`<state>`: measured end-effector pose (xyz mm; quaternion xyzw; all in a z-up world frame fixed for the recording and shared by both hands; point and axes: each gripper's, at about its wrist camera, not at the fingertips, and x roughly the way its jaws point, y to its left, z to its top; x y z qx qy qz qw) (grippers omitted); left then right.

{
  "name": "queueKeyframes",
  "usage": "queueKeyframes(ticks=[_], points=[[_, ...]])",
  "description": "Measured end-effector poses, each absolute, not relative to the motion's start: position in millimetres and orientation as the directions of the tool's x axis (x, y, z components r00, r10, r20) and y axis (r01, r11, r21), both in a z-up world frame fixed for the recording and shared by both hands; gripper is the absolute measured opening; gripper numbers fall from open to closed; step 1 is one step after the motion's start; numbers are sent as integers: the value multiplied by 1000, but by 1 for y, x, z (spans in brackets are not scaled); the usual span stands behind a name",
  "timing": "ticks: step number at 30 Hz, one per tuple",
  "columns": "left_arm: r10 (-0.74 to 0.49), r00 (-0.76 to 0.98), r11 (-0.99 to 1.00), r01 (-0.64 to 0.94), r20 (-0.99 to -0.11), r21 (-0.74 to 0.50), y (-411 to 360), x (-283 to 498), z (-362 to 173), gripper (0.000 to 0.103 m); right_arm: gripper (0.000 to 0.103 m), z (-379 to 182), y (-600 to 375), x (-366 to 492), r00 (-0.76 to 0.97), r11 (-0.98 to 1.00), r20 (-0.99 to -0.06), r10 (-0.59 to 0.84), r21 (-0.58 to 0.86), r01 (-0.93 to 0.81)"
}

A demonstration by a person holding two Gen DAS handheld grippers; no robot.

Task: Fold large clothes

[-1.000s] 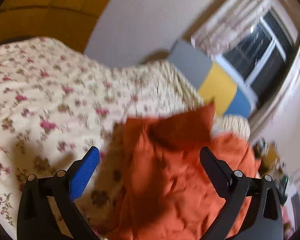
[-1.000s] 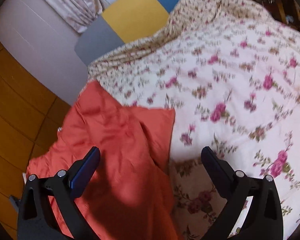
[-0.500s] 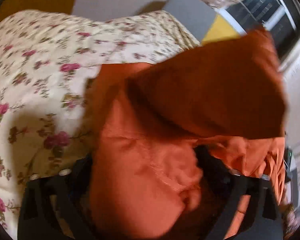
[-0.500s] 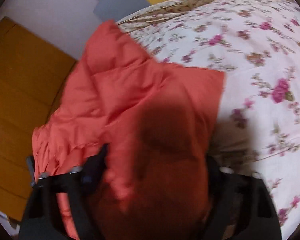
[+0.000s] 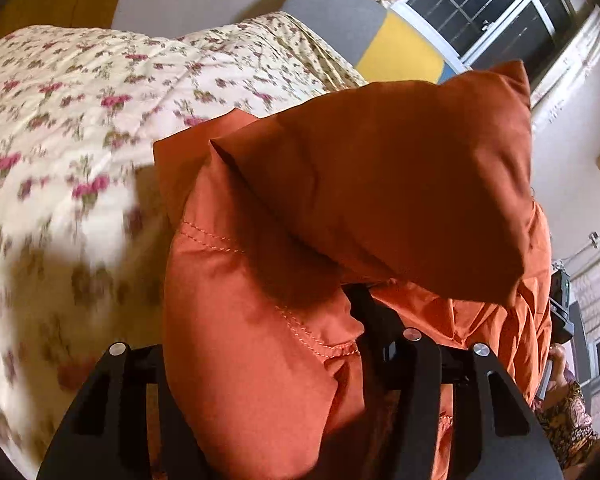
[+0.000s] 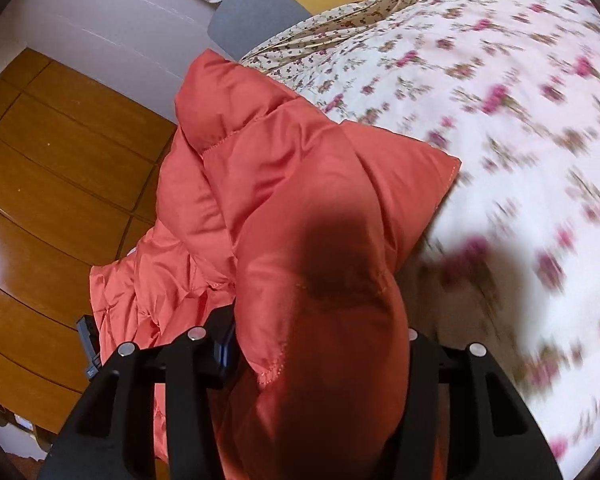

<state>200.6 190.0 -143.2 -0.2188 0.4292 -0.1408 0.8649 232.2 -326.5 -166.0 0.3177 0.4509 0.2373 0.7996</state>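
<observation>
Two hand-held grippers are working here, and both are biting into the same orange puffy jacket (image 5: 260, 340). The left hand-held gripper (image 5: 260, 364) has just been closing, and a fat roll of the jacket is sitting between its jaws, so it is looking clamped on the cloth. The right hand-held gripper (image 6: 320, 344) has just been closing too, with another thick bunch of the jacket (image 6: 300, 220) squeezed in it. The fingertips are hiding under the cloth, so how deep the bite goes is hard to tell. The jacket is lying at the edge of the bed (image 5: 80, 120), partly on the flowery quilt (image 6: 500, 100) and partly hanging down toward the wooden floor (image 6: 40, 180). A loose flap is sticking up in front of the left camera and blocking the view. The fabric is looking smooth and slippery, so it may be slipping out if the grip is only catching the puffy outside. The hanging part may be dragging the rest off the bed. If one side is pulling ahead of the other, the fold may be coming out crooked.
</observation>
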Motion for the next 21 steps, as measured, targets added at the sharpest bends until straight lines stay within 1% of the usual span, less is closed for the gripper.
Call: queueKeyframes(ticks=[6,8,9,10,11,12,14,15,16,18,20,21], points=[[-435,596,866,72,-675,-494,173,156,-144,54,50,-163,-335,191,515,708,-580,631,702,-77],[-427,603,870,72,-674,-487,169,146,-144,54,56,-161,-334,184,534,729,-595,601,682,-60],[-415,610,876,67,-675,-478,168,142,-143,57,64,-161,-335,181,543,750,-615,572,660,-43],[-400,616,882,59,-679,-467,168,140,-143,60,73,-159,-335,179,547,769,-633,548,639,-30],[-378,620,893,47,-687,-448,167,139,-141,66,79,-154,-336,175,554,798,-660,507,603,-13],[-342,627,909,33,-700,-415,166,134,-137,76,88,-148,-338,173,571,823,-675,468,567,-4],[-282,648,934,16,-707,-358,166,128,-129,89,89,-137,-345,162,602,850,-673,430,527,-17],[-235,677,950,7,-698,-313,167,119,-121,89,90,-129,-349,159,619,863,-671,409,504,-24],[-207,696,959,7,-688,-282,169,113,-114,89,92,-124,-349,162,629,874,-670,393,485,-28],[-166,724,973,10,-669,-231,173,107,-101,89,93,-113,-350,169,649,890,-663,374,454,-48],[-151,743,981,31,-652,-192,174,108,-90,90,93,-101,-350,183,660,892,-648,379,446,-75],[-147,748,983,40,-647,-177,174,114,-85,92,93,-98,-349,188,660,892,-646,384,445,-84]])
